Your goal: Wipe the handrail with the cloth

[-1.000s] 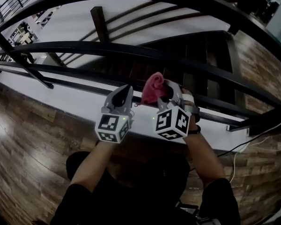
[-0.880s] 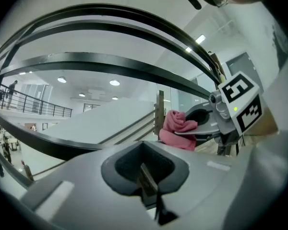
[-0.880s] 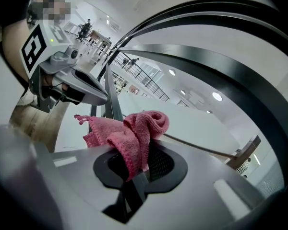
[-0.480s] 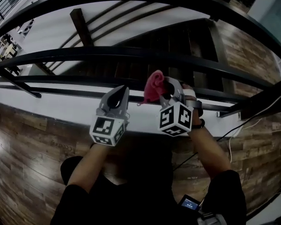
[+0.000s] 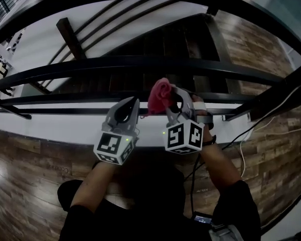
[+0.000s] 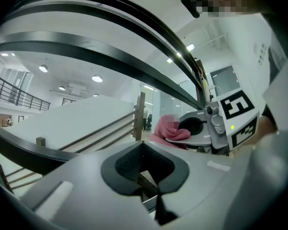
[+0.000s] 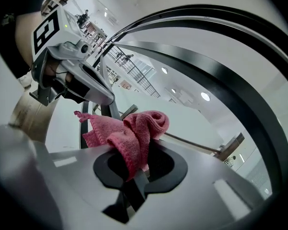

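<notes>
The handrail is a set of black curved rails; the middle rail [image 5: 115, 63] runs across just beyond both grippers. My right gripper [image 5: 173, 98] is shut on a pink cloth [image 5: 159, 93], which bunches up above its jaws a little short of that rail. In the right gripper view the cloth [image 7: 134, 133] hangs out of the shut jaws, with a black rail [image 7: 221, 75] arching overhead. My left gripper [image 5: 129, 106] is beside it on the left, shut with nothing in it. From the left gripper view I see the cloth [image 6: 165, 128] and black rails [image 6: 110, 61] above.
A white ledge [image 5: 55, 127] runs under the rails, with dark wooden flooring [image 5: 25, 185] on my side. A staircase [image 5: 160, 41] drops away beyond the rails, with a dark wooden post [image 5: 70, 31] at the left. A white cable [image 5: 243, 154] trails at the right.
The railing and post have slid leftward in the head view. Both grippers keep the same pose side by side, and the cloth stays in the right one.
</notes>
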Tool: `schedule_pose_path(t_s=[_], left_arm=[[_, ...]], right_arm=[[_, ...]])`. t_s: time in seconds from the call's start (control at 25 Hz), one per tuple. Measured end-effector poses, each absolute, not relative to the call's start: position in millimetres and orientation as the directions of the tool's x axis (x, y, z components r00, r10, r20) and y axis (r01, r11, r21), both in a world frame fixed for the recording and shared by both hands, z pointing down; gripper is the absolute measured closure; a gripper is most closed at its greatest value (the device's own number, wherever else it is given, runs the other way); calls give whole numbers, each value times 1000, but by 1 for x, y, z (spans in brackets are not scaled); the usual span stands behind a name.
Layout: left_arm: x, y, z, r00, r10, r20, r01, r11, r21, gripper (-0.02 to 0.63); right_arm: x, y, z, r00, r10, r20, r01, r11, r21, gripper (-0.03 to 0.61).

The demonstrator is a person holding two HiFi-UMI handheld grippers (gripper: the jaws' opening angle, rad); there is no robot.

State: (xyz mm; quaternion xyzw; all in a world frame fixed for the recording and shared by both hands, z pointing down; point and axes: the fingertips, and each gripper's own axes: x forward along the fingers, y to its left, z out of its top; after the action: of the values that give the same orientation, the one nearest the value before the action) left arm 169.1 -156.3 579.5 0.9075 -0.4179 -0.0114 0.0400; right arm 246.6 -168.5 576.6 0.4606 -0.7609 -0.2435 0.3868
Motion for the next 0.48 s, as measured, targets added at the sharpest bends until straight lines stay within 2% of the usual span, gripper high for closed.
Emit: schedule_pose_path(t_s=[0.24,0.48], left_arm=[[194,-150,579,694,-719,-32,-717,-695,56,615],[238,-145,572,763,-647,-17,-647,-763,-14,615]], right_arm=[[275,-164,574,-255,-909,330,-535,417,735,532],[304,-161,570,-219,-924,312,-571,381,727,532]])
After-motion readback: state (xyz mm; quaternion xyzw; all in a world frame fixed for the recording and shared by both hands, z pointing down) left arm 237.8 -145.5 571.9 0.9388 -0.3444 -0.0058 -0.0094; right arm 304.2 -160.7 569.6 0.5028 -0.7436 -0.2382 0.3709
